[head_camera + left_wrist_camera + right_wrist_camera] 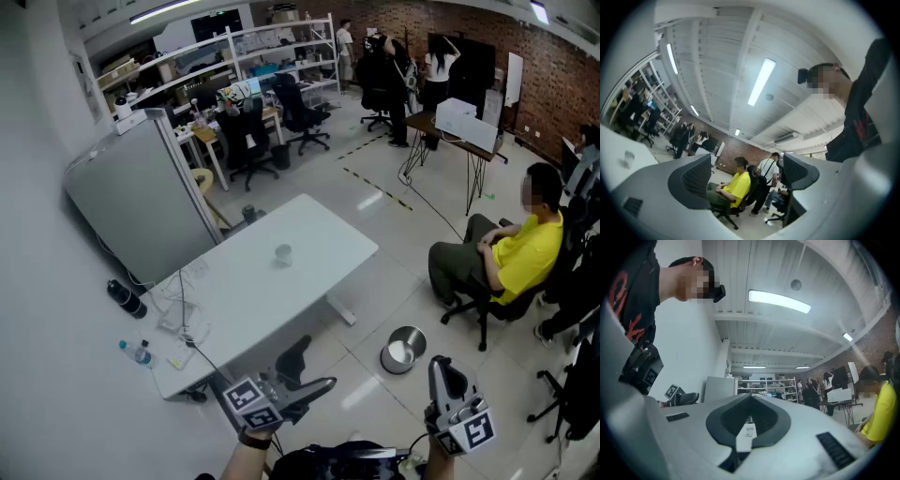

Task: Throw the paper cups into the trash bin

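Head view: one paper cup (283, 252) stands upright near the middle of the white counter (323, 234), alone on that stretch of surface. The round metal trash bin (403, 350) sits on the floor at about 4 o'clock from the cup, off the counter's near right corner and well apart from the cup; its inside looks pale. The left tool (315, 367) is at 6 o'clock in the frame, below the counter's near edge, with its jaws spread wide and nothing between them. Its own view looks through the gap at a seated person in a yellow shirt (735, 185). The right tool (441, 364) is at 5 o'clock, jaws closed together and empty, with the bin near it at 10 o'clock. In the right gripper view the cup shows small and distant on the counter, beyond the closed jaws. A small bottle (141, 353) lies on the floor at 8 o'clock from the counter.
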Motion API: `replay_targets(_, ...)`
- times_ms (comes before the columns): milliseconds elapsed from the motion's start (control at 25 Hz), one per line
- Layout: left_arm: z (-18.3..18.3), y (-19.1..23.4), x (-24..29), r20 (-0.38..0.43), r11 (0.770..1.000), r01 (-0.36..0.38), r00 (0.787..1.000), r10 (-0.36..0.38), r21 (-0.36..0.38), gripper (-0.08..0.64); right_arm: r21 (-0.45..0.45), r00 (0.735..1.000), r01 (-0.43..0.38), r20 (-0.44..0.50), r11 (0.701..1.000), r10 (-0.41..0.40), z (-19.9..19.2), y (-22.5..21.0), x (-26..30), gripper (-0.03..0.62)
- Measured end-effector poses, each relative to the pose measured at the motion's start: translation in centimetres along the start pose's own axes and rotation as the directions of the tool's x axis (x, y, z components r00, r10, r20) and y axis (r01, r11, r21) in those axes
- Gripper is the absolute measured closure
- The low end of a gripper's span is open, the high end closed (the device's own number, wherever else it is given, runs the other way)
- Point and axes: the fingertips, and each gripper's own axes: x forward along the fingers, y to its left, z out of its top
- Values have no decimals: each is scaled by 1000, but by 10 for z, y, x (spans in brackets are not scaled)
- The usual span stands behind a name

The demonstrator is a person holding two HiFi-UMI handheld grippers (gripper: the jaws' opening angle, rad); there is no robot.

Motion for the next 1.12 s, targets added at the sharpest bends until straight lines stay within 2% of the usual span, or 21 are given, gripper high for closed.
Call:
replay_targets(80,14,-16,-3,3,990,-21,1000,21,138,142,29,1000,10,-3,1000,-9,0,11,-3,592)
replay_targets(160,28,-27,-8,16,967,-47,999,44,252,169,44,1000,5,-4,999,-5,0,25,-1,592)
replay_targets(240,35,-31,-17,11,944,-84,996,84,319,201,38,1000,-20,-6,999,21,-1,42,4,592)
replay_targets(280,33,-31,-22,-5,939,-98,994,105,329,213,32,999,-40,-9,999,40,-1,51,7,592)
replay_targets(400,14,-29,-33,-75,943,-103,988,133,316,216,4,995,-95,-33,995,95,0,74,13,592)
replay_targets(520,-4,-28,-43,-129,950,-106,980,149,294,218,-6,992,-111,-53,994,111,-1,87,14,592)
replay_targets(640,3,-22,-51,-104,954,-131,981,164,270,219,11,992,-113,-52,994,113,-2,92,18,592)
replay_targets(720,10,-17,-63,-71,946,-183,975,209,269,289,28,991,-119,-60,992,121,-5,98,16,592)
replay_targets(760,12,-15,-69,-62,942,-207,971,231,265,302,34,990,-124,-65,992,126,-7,100,15,592)
replay_targets(920,12,-10,-85,-89,931,-247,956,280,270,302,47,987,-140,-73,989,144,-10,107,16,592)
replay_targets(1040,1,-16,-95,-163,960,-199,959,232,197,321,49,985,-154,-67,987,157,-11,114,20,592)
replay_targets(1120,4,-23,-98,-171,978,-164,968,185,132,399,51,984,-165,-63,985,168,-12,119,22,592)
